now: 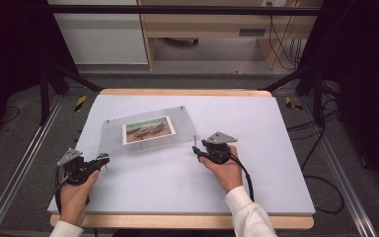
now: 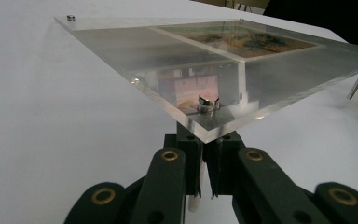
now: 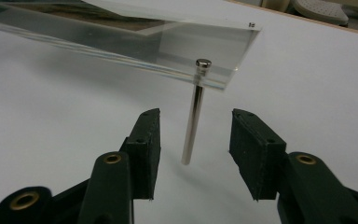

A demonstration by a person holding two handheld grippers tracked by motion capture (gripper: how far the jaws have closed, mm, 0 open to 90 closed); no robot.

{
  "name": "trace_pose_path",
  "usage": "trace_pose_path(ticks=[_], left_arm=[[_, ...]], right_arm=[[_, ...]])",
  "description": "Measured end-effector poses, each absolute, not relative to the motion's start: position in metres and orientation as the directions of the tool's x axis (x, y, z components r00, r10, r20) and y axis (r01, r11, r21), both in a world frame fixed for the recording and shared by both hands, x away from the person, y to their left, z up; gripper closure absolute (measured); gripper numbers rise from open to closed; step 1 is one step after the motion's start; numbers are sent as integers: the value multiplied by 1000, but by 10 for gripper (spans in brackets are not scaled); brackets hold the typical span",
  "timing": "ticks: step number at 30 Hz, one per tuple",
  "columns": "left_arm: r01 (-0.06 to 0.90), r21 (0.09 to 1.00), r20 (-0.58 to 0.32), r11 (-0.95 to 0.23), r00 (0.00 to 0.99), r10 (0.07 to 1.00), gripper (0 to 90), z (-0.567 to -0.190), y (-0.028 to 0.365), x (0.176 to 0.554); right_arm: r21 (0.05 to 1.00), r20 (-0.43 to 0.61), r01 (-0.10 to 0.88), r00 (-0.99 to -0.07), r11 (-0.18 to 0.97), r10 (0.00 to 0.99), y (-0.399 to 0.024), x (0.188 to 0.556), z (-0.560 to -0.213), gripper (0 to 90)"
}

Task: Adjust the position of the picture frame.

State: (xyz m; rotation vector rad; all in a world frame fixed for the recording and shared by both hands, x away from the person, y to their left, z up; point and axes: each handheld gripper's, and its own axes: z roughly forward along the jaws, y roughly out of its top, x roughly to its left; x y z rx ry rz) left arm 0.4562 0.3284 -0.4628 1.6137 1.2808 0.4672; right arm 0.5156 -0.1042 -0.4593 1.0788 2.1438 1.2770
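Resting on the white worktop [image 1: 276,163], a clear plastic picture frame [image 1: 148,129] stands raised on metal legs. Left gripper [image 1: 101,160] has its jaws clamped on the near-left corner leg; right gripper [image 3: 193,140] has jaws apart around the near-right leg [image 3: 192,123], not touching.

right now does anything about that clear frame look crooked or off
Yes. The acrylic photo frame sits skewed on the table and tilted, not flat: its near right corner rests on a metal standoff pin, while the left hand-held gripper is shut beneath the near left corner.
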Motion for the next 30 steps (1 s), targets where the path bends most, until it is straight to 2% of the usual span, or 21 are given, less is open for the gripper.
trace_pose_path(ticks=[2, 8, 9, 10, 14, 18, 30], left_arm=[[514, 857, -267, 45, 368, 890, 836, -463, 329, 456], [508, 860, -275, 54, 372, 887, 836, -462, 328, 455], [508, 860, -275, 54, 372, 887, 837, -462, 328, 455], [505, 861, -280, 61, 370, 886, 837, -461, 328, 455], [507, 860, -275, 56, 369, 888, 837, -462, 328, 455], [502, 863, -276, 61, 367, 888, 838, -462, 328, 454], [500, 865, -267, 49, 376, 887, 833, -463, 328, 456]], right_arm=[[876, 73, 416, -615, 245, 785, -100, 522, -463, 574], [888, 76, 395, -632, 236, 771, -88, 535, -464, 668], [888, 76, 395, -632, 236, 771, -88, 535, -464, 668], [895, 87, 390, -630, 217, 772, -89, 540, -464, 718], [904, 115, 384, -642, 187, 758, -94, 545, -468, 797], [917, 143, 371, -647, 145, 749, -97, 548, -469, 843], [914, 161, 384, -647, 135, 746, -97, 549, -470, 848]])
